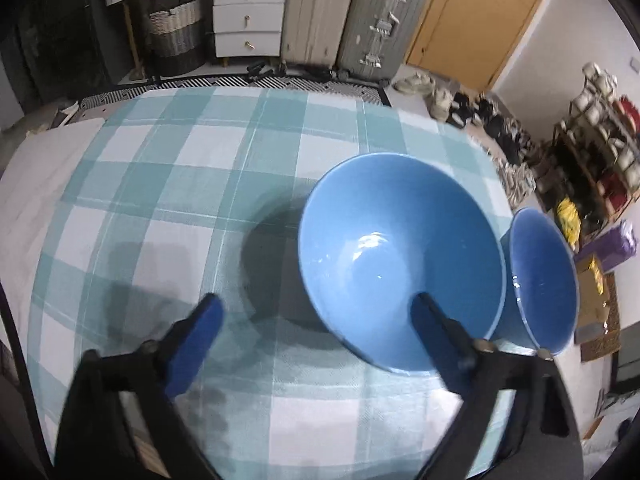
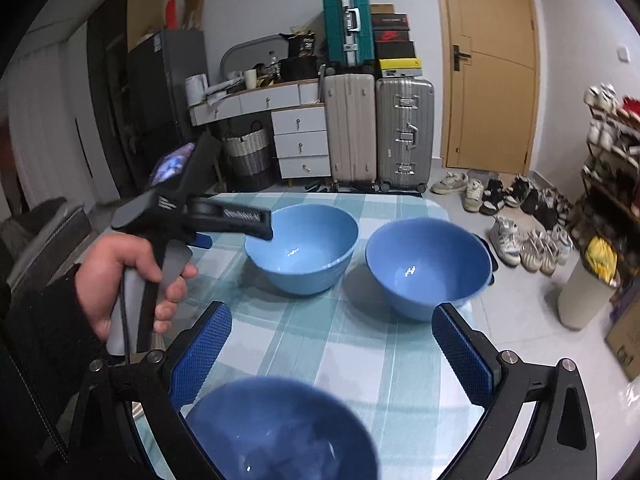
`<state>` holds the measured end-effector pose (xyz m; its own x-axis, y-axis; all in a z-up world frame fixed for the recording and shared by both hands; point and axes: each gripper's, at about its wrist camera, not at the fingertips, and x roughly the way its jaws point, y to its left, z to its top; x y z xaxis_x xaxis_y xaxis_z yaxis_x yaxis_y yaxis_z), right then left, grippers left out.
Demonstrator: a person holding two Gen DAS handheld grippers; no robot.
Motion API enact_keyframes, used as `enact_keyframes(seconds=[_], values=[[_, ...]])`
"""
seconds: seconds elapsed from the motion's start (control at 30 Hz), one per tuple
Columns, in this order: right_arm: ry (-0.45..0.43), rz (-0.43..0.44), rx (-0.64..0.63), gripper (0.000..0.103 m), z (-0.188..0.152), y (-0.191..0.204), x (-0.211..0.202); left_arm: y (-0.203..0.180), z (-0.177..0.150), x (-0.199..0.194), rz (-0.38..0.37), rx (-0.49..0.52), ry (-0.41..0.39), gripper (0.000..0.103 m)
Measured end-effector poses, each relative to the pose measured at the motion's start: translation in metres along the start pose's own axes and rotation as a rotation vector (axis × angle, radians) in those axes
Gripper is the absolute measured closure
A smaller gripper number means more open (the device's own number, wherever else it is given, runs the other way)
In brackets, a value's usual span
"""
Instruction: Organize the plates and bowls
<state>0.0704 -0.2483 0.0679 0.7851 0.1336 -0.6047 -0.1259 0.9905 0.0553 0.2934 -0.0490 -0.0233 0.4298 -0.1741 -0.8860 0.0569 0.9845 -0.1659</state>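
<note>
Your left gripper (image 1: 316, 312) stands wide open, holding nothing; its right finger reaches over the near rim of the left bowl (image 1: 400, 256), its left finger over bare cloth. That bowl sits mid-table, towards the right edge, with the second bowl (image 1: 540, 280) just beside it at that edge. A third bowl (image 2: 280, 432) lies at the near edge, below your right gripper (image 2: 332, 344), which is equally wide open and empty (its fingers sit above the bowl, not around it). Judged glazed, stiff, slippery and breakable: pinch the rim wall squarely, one finger inside, one outside.
</note>
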Motion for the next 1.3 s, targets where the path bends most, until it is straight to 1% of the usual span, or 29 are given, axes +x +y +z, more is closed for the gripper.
enact_keyframes(seconds=[0.03,0.07,0.13,0.2,0.23,0.27,0.3,0.33,0.37,0.4,0.47,0.53,0.6,0.67,0.73,0.8,0.97,1.03,1.07,1.13,1.17,1.2,1.23,1.3], values=[[0.004,0.005,-0.011,0.001,0.006,0.0,0.003,0.002,0.003,0.005,-0.002,-0.005,0.014,0.02],[0.006,0.017,-0.023,0.001,0.013,0.001,0.006,0.004,0.005,0.008,-0.011,-0.015,0.023,0.023],[0.035,0.038,-0.036,0.001,0.029,0.002,0.014,0.007,0.008,0.016,-0.045,-0.029,0.041,0.032],[0.049,0.062,-0.028,0.001,0.045,0.002,0.021,0.008,0.011,0.024,-0.049,-0.023,0.071,0.049],[0.059,0.068,-0.019,0.001,0.051,0.001,0.026,0.009,0.012,0.027,-0.056,-0.024,0.082,0.051],[0.07,0.065,-0.01,0.001,0.058,-0.001,0.031,0.01,0.013,0.029,-0.059,-0.026,0.085,0.06],[0.078,0.061,0.002,0.001,0.065,-0.002,0.036,0.012,0.014,0.031,-0.085,-0.032,0.089,0.072],[0.089,0.061,0.02,0.001,0.072,-0.005,0.043,0.013,0.015,0.034,-0.097,-0.036,0.103,0.075],[0.107,0.063,0.046,0.001,0.08,-0.009,0.051,0.015,0.016,0.038,-0.091,-0.041,0.12,0.08],[0.123,0.06,0.07,0.001,0.088,-0.013,0.059,0.015,0.016,0.041,-0.095,-0.043,0.132,0.086],[0.16,0.058,0.117,0.001,0.095,-0.019,0.074,0.015,0.017,0.044,-0.101,-0.034,0.149,0.088],[0.186,0.056,0.153,0.001,0.1,-0.023,0.087,0.014,0.018,0.045,-0.104,-0.026,0.149,0.095],[0.203,0.051,0.15,0.001,0.105,-0.023,0.097,0.012,0.019,0.044,-0.095,-0.009,0.147,0.096],[0.216,0.035,0.12,0.001,0.106,-0.018,0.107,0.01,0.02,0.045,-0.085,0.015,0.148,0.096],[0.236,0.02,0.094,0.001,0.107,-0.013,0.117,0.011,0.021,0.045,-0.078,0.018,0.156,0.096],[0.263,0.011,0.096,0.001,0.108,-0.013,0.129,0.013,0.021,0.046,-0.078,0.021,0.165,0.096],[0.313,0.044,0.195,0.001,0.111,-0.025,0.154,0.016,0.018,0.047,-0.045,0.06,0.182,0.096],[0.36,0.107,0.265,0.002,0.112,-0.032,0.17,0.02,0.016,0.046,-0.046,0.068,0.181,0.096],[0.379,0.126,0.305,0.005,0.111,-0.035,0.174,0.021,0.016,0.046,-0.047,0.066,0.183,0.096],[0.419,0.128,0.371,0.016,0.107,-0.039,0.185,0.023,0.014,0.044,-0.043,0.067,0.186,0.096],[0.438,0.132,0.375,0.025,0.106,-0.039,0.189,0.023,0.014,0.043,-0.039,0.076,0.185,0.096],[0.468,0.14,0.366,0.028,0.105,-0.036,0.196,0.023,0.013,0.041,-0.035,0.086,0.184,0.096],[0.49,0.137,0.352,0.028,0.103,-0.033,0.202,0.022,0.012,0.04,-0.03,0.093,0.184,0.096],[0.508,0.111,0.328,0.029,0.1,-0.027,0.207,0.023,0.009,0.038,-0.022,0.103,0.187,0.096]])
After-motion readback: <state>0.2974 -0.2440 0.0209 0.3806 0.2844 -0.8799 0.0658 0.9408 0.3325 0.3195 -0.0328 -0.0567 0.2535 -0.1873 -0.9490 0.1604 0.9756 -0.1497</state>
